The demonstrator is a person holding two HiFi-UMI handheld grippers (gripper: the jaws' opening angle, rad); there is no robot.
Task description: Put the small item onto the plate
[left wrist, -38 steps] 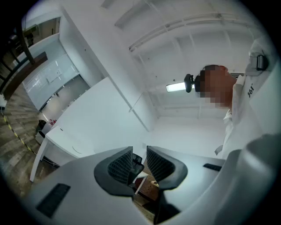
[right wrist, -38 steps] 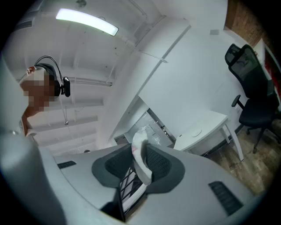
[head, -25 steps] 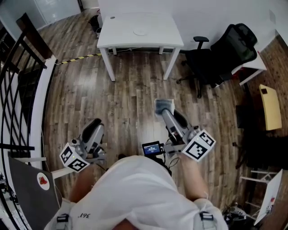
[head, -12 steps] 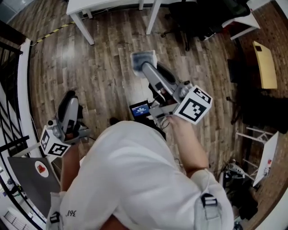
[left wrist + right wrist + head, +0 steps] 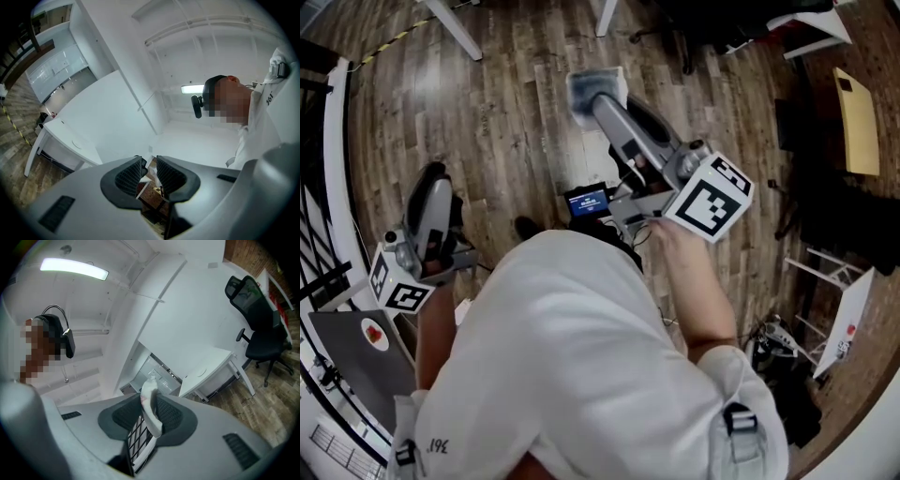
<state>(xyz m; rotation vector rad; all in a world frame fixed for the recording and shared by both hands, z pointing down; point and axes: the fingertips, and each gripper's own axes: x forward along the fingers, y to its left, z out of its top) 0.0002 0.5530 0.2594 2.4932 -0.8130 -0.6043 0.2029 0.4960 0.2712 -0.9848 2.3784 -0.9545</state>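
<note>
Pinching small item (right claw)

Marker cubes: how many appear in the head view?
2. One white cube with black square markers is at lower left; the other cube is right of centre. None seems hidden.
</note>
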